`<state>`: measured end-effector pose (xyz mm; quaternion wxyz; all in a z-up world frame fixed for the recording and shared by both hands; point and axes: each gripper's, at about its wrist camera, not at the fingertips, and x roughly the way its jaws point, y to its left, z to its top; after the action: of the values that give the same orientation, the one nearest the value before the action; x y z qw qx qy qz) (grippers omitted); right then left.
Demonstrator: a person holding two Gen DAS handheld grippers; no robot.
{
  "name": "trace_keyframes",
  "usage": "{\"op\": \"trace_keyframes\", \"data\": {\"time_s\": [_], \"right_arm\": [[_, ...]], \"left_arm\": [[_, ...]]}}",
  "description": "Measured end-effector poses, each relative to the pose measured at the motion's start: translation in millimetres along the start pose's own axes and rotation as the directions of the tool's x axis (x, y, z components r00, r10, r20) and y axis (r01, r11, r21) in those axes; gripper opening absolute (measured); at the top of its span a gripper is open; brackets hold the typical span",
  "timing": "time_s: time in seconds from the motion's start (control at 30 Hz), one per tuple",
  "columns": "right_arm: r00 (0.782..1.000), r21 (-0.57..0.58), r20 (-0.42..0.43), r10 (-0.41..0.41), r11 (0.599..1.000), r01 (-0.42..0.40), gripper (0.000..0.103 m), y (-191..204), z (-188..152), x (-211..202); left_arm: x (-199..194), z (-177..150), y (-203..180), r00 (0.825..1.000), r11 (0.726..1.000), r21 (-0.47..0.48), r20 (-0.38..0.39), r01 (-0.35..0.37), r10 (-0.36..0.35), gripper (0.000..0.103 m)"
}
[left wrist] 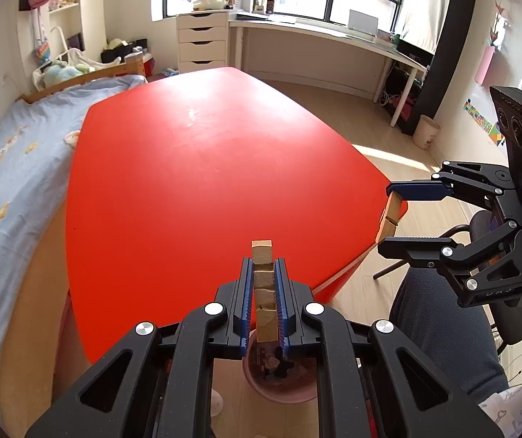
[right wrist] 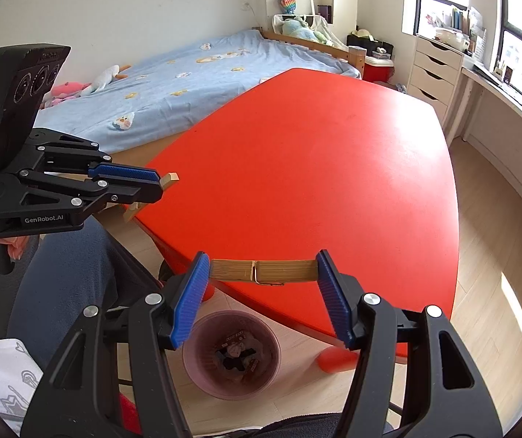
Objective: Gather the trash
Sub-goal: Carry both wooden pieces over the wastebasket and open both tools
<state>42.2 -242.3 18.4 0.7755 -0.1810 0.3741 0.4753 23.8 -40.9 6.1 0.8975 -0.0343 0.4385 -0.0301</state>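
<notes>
**Ana:** Two clothespins were in play, one per hand. The left hand-held gripper (left wrist: 263, 294) was clamped flat on a wooden clothespin (left wrist: 263, 255), its length running along the fingers and its tip poking out at twelve o'clock. The right hand-held gripper (right wrist: 261, 292) was pressed on the two ends of the other clothespin (right wrist: 262, 271), which spanned the gap crosswise from nine to three o'clock.

**Ben:** And the bin?

**Ana:** The pink bin (right wrist: 231, 356) stood on the floor at six o'clock of the right pair of fingers, just off the near edge of the red tabletop (right wrist: 315, 168), with scraps already inside. From the left wrist view its rim (left wrist: 279, 392) sat directly under the fingers.

**Ben:** So how should the drop have gone?

**Ana:** I'd judge both pins needed to be centred over the bin mouth before either grip let go. The right one was held end to end, so a slight slip could have flipped it sideways; lowering close to the rim and opening slowly seemed wise. The left one would likely have fallen straight.
</notes>
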Motion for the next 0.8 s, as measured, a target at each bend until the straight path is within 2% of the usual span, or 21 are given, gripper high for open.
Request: {"op": "trace_keyframes", "data": {"time_s": [0.5,0.8], "right_arm": [[0.998,0.013,-0.025,0.051,0.999,-0.051,0.060,24,-47,-18],[0.997,0.020,-0.030,0.074,0.997,-0.074,0.060,27,-54,-19]], "left_arm": [[-8,-40,-27,0.997,0.997,0.023,-0.039,0.074,-0.073,0.012],[-5,-48,-31,0.994,0.996,0.024,-0.057,0.091,-0.090,0.012]]}}
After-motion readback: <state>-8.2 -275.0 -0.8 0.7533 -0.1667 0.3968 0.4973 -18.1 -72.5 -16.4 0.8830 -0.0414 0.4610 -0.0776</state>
